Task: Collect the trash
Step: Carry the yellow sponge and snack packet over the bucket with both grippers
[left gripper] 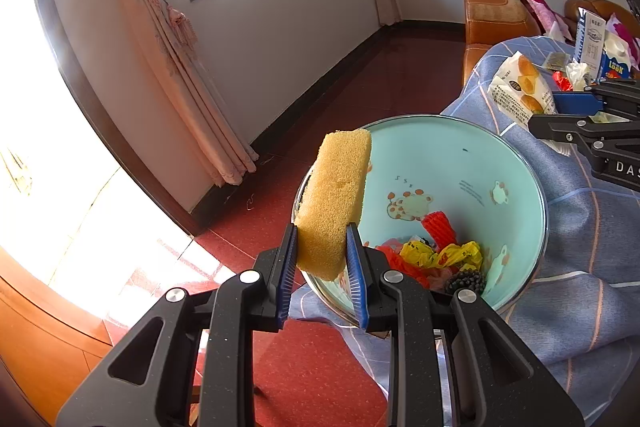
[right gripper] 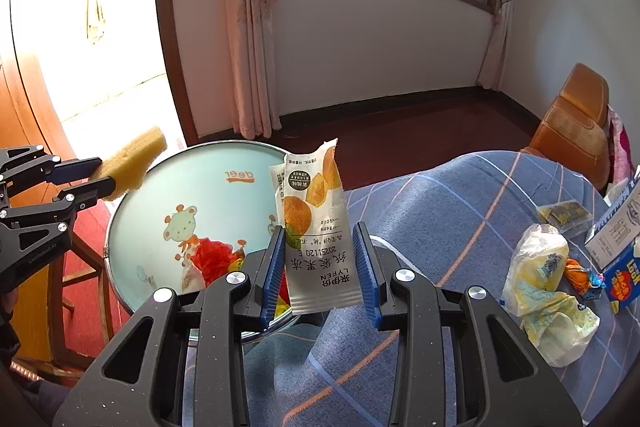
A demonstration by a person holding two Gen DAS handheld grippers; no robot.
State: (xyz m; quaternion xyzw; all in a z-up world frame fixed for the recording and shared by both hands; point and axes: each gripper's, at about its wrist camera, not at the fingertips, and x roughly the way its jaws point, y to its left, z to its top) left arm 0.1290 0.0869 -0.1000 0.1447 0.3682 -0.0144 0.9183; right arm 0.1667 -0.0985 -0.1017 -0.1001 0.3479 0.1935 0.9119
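My left gripper (left gripper: 322,267) is shut on a yellow sponge (left gripper: 334,203) and holds it over the near rim of the light-blue trash bin (left gripper: 448,155); it also shows in the right wrist view (right gripper: 100,183) with the sponge (right gripper: 132,163). Red and yellow trash (left gripper: 436,255) lies in the bin. My right gripper (right gripper: 320,267) holds a white snack wrapper (right gripper: 316,227) upright beside the bin (right gripper: 180,187); the jaws stand fairly wide, touching the wrapper's edges.
A table with a blue plaid cloth (right gripper: 440,207) carries a crumpled plastic bag (right gripper: 544,291), a candy wrapper (right gripper: 580,277), a blue carton (right gripper: 624,267) and a bread bag (left gripper: 516,91). An orange sofa (left gripper: 492,7) stands behind. A wooden stool (right gripper: 80,287) stands by the bin.
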